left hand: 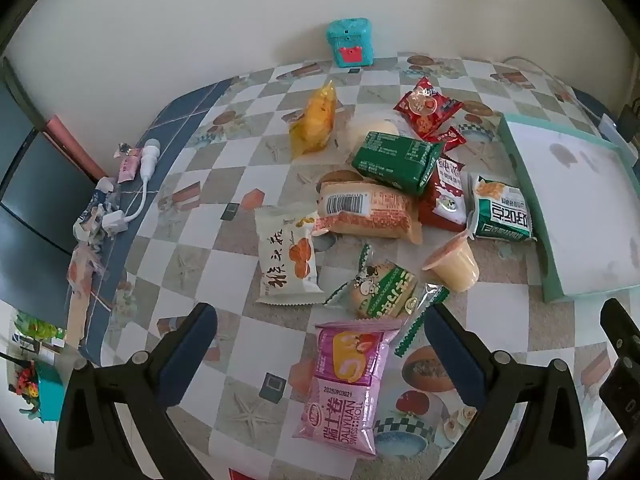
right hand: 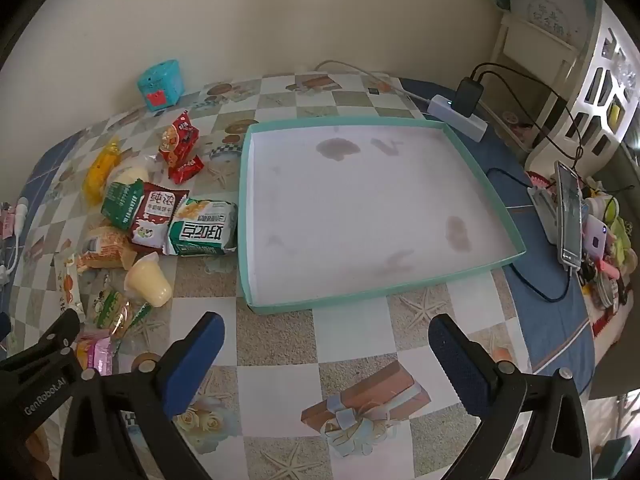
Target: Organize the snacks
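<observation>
Two grippers over a checkered table (right hand: 352,336), both spread wide and holding nothing. Left gripper (left hand: 320,324) low above the near edge of the snack pile, its blue-padded fingers (left hand: 192,344) flanking a pink Swiss-roll packet (left hand: 348,384) without touching it. Just beyond that, a green-and-white wrapped cake (left hand: 380,288), a cream persimmon packet (left hand: 286,256) to its left, a yellow jelly cup (left hand: 454,264) tipped on its side to its right. Farther back, an orange barcode-labelled pack (left hand: 368,210), a dark green pack (left hand: 396,160) resting on top of the heap, a dark red milk-biscuit pouch (left hand: 446,192), a green-and-white packet (left hand: 502,210) touching the tray's left wall, a red packet (left hand: 426,106) and a yellow pouch (left hand: 314,120) toward the wall. Right gripper (right hand: 326,336) hovering over bare tablecloth in front of a shallow teal-rimmed tray (right hand: 472,160), white inside with a few brownish stains, nothing in it. All snacks heaped left of the tray on the table. Teal toy box (right hand: 160,84) against the back wall; white power strip (right hand: 456,116) and phone (right hand: 570,216) beyond the tray's right side.
</observation>
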Demonstrator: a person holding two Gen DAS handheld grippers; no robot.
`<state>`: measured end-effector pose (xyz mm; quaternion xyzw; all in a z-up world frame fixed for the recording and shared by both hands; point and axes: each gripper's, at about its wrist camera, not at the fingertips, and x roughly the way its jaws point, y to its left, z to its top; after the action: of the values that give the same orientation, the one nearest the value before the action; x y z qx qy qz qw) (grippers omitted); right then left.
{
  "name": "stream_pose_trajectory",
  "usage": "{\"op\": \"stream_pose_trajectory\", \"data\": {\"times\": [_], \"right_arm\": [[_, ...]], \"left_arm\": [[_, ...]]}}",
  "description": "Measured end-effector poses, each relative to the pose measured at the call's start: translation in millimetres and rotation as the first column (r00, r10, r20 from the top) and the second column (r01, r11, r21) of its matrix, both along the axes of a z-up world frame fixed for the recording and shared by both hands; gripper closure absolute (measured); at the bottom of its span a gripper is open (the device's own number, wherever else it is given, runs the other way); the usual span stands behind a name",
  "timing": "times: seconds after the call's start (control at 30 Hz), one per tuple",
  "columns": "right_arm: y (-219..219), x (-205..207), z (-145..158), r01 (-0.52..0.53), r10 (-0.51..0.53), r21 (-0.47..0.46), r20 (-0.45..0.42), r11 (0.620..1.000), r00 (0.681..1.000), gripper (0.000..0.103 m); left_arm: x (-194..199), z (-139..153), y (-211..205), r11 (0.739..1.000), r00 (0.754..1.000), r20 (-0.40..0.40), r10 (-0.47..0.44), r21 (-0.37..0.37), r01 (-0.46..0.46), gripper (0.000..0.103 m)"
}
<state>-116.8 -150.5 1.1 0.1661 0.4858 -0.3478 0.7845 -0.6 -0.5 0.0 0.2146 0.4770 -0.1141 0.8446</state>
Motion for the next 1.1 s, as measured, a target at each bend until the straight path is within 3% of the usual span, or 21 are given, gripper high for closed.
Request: {"op": "stream_pose_trajectory", "data": {"times": [1.1], "right_arm": [[0.7, -0.4, -1.7, 0.007, -0.007, 0.006, 0.002, 1.0, 1.0, 0.0]], "left_arm": [[0.5, -12.0, 1.9, 1.0, 0.999, -0.038, -0.006, 0.002, 0.006, 0.0]]}}
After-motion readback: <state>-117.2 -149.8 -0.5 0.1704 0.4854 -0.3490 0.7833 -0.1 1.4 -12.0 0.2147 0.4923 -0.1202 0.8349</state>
